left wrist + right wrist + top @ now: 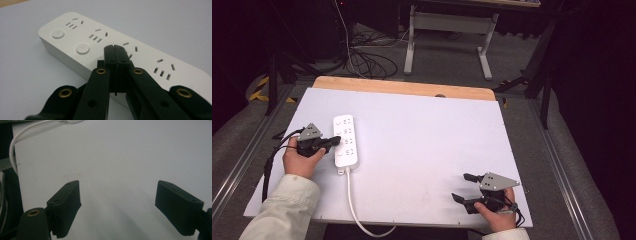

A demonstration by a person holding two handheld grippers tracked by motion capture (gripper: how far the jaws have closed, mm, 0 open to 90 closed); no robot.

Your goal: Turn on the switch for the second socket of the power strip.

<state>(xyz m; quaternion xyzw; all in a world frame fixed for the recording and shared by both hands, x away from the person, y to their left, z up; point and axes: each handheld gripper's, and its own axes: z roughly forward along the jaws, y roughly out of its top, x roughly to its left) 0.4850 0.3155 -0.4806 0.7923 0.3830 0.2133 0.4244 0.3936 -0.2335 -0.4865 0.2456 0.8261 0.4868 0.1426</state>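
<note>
A white power strip (347, 141) lies on the left part of the white table, its long side running front to back. It has several sockets, each with a round switch button (83, 48). My left gripper (336, 141) is shut, with nothing between its jaws, and its tips sit over the strip's top face (150, 60) near the third button. My right gripper (462, 187) stands open near the table's front right edge, nothing between its fingers (65, 202).
The strip's white cable (354, 210) runs off the table's front edge. The white table top (427, 135) has a wooden strip along its far edge. Cables and a desk frame (447, 35) stand on the floor beyond.
</note>
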